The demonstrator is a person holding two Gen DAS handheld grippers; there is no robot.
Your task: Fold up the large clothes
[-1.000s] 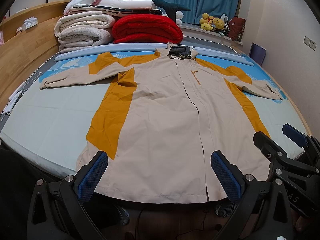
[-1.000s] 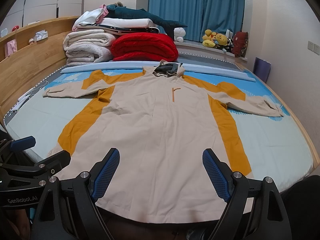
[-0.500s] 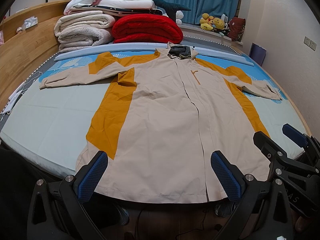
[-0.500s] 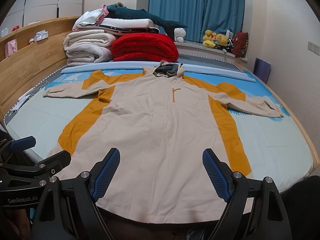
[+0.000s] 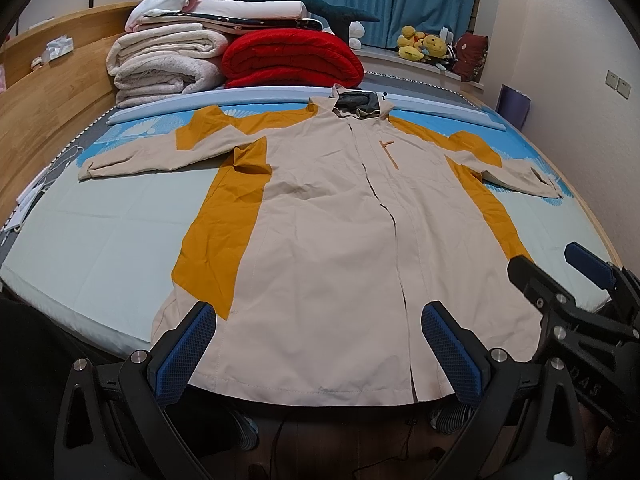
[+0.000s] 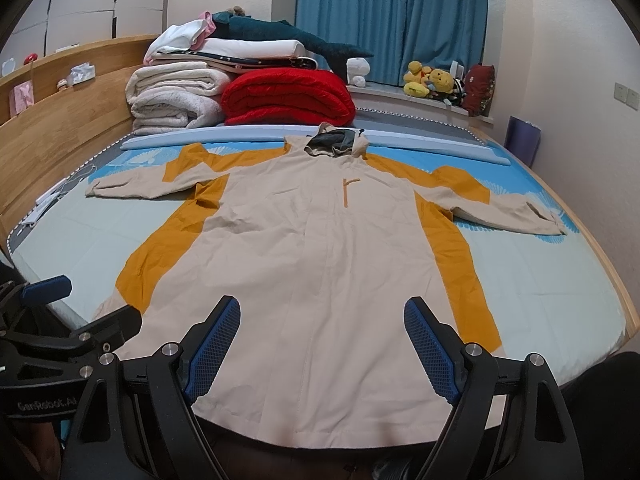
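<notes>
A large beige jacket (image 5: 328,232) with orange side panels and a grey-lined hood lies flat, front up, on the bed, sleeves spread to both sides; it also shows in the right wrist view (image 6: 316,248). Its hem hangs at the bed's near edge. My left gripper (image 5: 320,328) is open and empty, held just above the hem. My right gripper (image 6: 320,328) is open and empty, above the hem to the right. Each gripper shows in the other's view: the right one at the right (image 5: 576,280), the left one at the left (image 6: 80,312).
The bed (image 5: 92,240) has a pale sheet and a wooden headboard (image 5: 48,92) on the left. Folded blankets (image 5: 168,64) and a red quilt (image 5: 292,56) are stacked at the far end. Plush toys (image 5: 424,44) sit by blue curtains. Shoes and a cable lie on the floor below.
</notes>
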